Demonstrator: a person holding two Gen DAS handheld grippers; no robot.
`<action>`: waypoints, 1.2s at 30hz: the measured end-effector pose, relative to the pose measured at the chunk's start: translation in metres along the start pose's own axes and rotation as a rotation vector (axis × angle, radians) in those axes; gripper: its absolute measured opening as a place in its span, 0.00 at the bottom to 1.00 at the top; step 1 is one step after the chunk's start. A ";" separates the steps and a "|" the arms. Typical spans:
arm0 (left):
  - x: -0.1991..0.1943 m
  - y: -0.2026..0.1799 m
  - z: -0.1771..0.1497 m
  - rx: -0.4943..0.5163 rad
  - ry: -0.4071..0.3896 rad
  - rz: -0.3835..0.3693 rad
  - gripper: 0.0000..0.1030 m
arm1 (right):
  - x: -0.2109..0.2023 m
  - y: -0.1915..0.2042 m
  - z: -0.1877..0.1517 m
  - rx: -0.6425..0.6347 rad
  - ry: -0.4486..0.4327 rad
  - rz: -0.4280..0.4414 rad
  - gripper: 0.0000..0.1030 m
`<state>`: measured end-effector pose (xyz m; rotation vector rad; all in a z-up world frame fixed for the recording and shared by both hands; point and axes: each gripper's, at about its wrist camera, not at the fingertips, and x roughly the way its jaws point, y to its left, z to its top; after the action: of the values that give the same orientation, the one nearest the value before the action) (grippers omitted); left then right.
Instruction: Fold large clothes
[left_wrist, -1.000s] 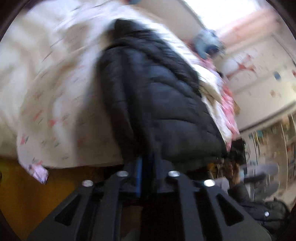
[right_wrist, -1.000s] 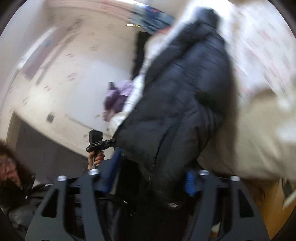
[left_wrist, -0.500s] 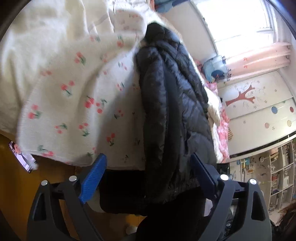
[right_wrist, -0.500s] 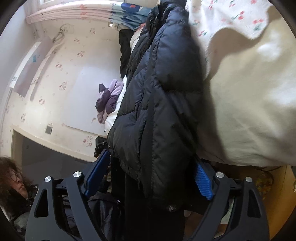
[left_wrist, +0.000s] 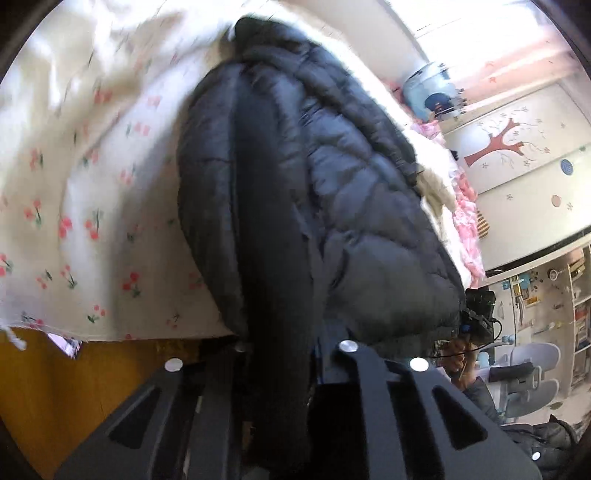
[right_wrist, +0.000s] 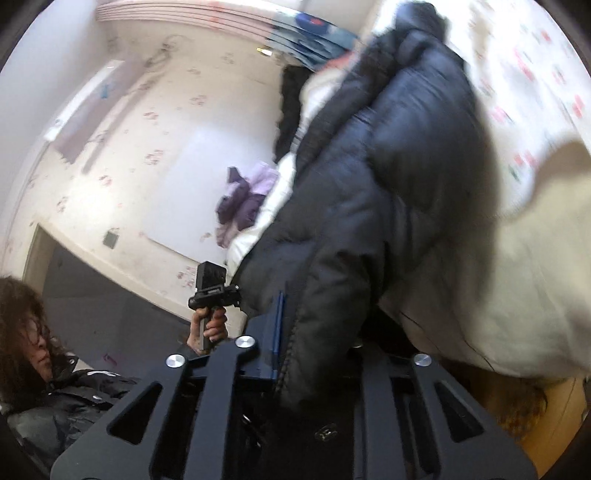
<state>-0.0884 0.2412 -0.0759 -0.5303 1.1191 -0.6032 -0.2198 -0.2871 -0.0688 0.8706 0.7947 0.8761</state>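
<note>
Both tongs have snapped back shut on the black quilted puffer jacket (left_wrist: 332, 206); half a second ago they were spread wide with the blue pads showing on either side of it. My left tongs (left_wrist: 291, 354) are now pinched narrow on a dark fold of the hem, and the right tongs (right_wrist: 314, 354) have closed on the zipper edge, with just a sliver of blue pad visible.

The jacket lies lengthwise on the bed, folded roughly in half along its length, on the white bedspread with small red cherry print (left_wrist: 92, 221). Its bottom edge hangs over the bed's edge toward me.

So I'd say the regrasp is done and the next fold is on, probably bringing the hem up toward the collar. It's puffy and slippery, so it may spring open.
</note>
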 end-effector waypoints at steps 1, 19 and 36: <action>-0.011 -0.006 0.003 0.011 -0.029 -0.012 0.11 | -0.003 0.009 0.004 -0.022 -0.018 0.018 0.11; -0.020 0.050 -0.034 -0.010 0.066 -0.163 0.56 | -0.034 -0.030 -0.039 0.143 0.081 -0.006 0.71; -0.004 0.048 -0.026 -0.016 0.028 -0.129 0.81 | -0.023 -0.025 -0.055 0.112 0.082 0.041 0.58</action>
<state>-0.1056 0.2770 -0.1142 -0.6128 1.1230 -0.7157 -0.2693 -0.3002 -0.1091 0.9573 0.9068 0.9149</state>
